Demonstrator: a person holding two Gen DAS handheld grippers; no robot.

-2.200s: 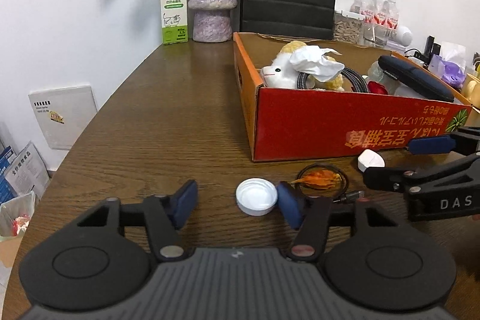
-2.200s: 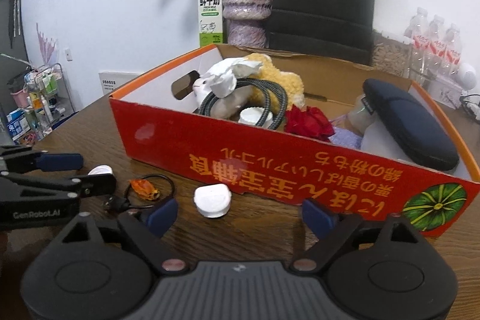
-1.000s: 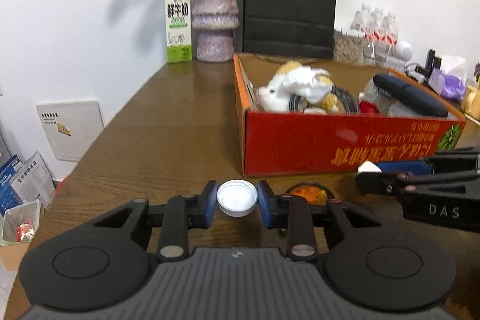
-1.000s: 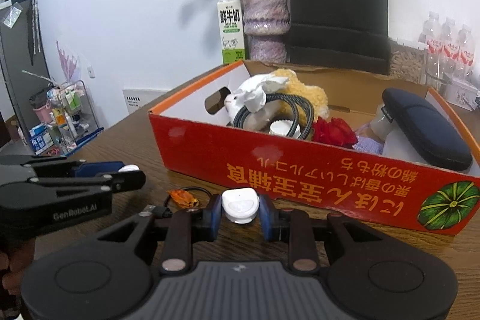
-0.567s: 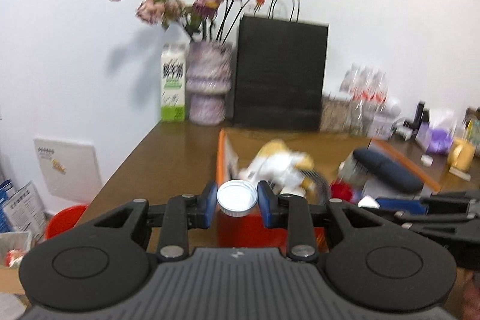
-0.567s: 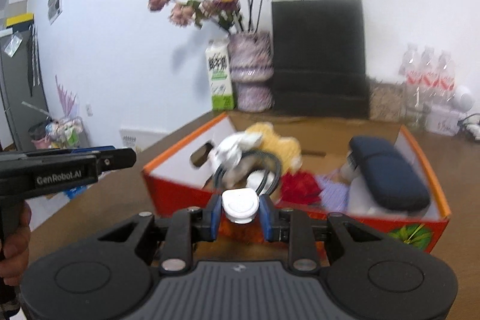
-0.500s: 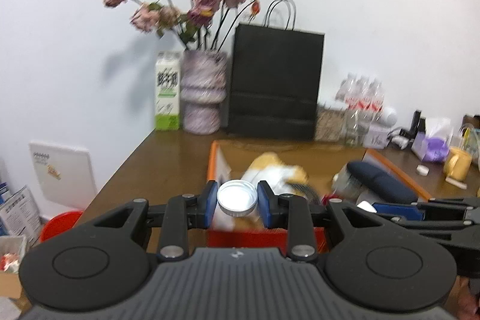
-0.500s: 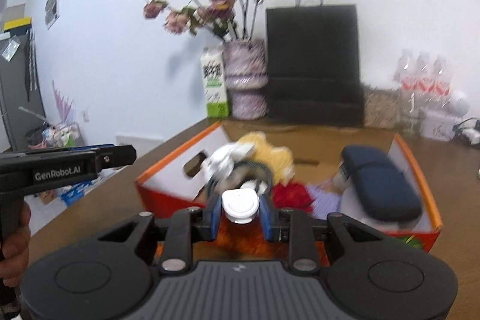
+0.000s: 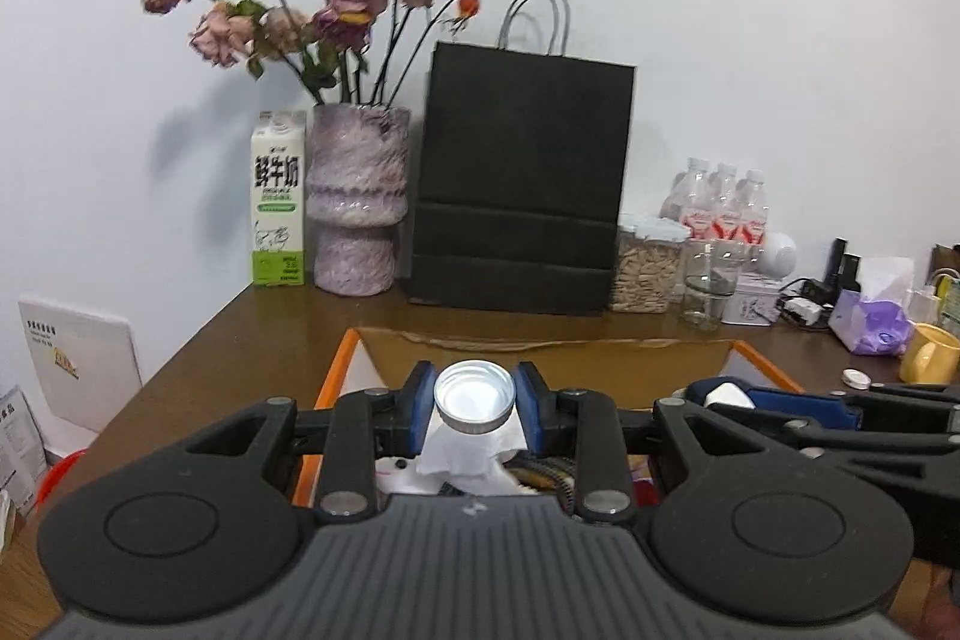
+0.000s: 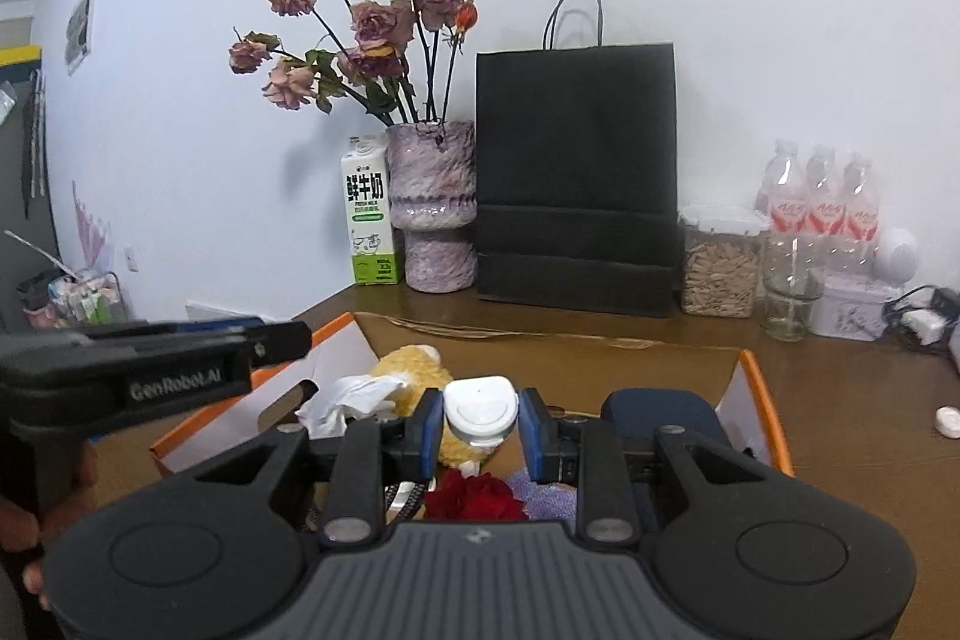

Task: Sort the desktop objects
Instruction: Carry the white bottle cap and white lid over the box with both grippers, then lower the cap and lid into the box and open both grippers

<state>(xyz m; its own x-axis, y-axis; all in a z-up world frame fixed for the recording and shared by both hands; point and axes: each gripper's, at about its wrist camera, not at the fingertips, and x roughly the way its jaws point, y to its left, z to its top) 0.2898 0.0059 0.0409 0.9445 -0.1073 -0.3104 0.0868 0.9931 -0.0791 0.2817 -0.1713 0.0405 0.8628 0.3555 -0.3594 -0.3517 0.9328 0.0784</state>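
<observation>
Above the open orange-rimmed box (image 10: 759, 388) I have both grippers raised, each with something pinched. My left gripper (image 9: 475, 403) has its fingers drawn in on a round white lid (image 9: 475, 396), held by its rim with the hollow side toward the lens; my right gripper (image 10: 480, 421) has its fingers drawn in on a small white rounded case (image 10: 481, 411), squeezed at its two sides. As I judge it, the step in hand is the drop into the box. To do it well I would lower each load until it sits just over the pile, then part the fingers gently so the piece falls flat and does not bounce. Under the lid at 6 o'clock lies crumpled white tissue (image 9: 468, 454), a soft landing; under the case I see a yellow plush toy (image 10: 414, 370) and a red cloth flower (image 10: 474, 499), with a dark blue pouch (image 10: 660, 409) at 3 o'clock. Edges matter: the box's left wall is close below my left gripper at 8 o'clock, so I would keep the lid inboard of it. The two grippers sit side by side over the box, so I would release without swinging either sideways. Open counter (image 9: 252, 340) lies at 9 o'clock; the far edge at 12 o'clock is crowded by a black paper bag (image 9: 522, 184), a vase (image 9: 357, 196) and a milk carton (image 9: 277, 202).
</observation>
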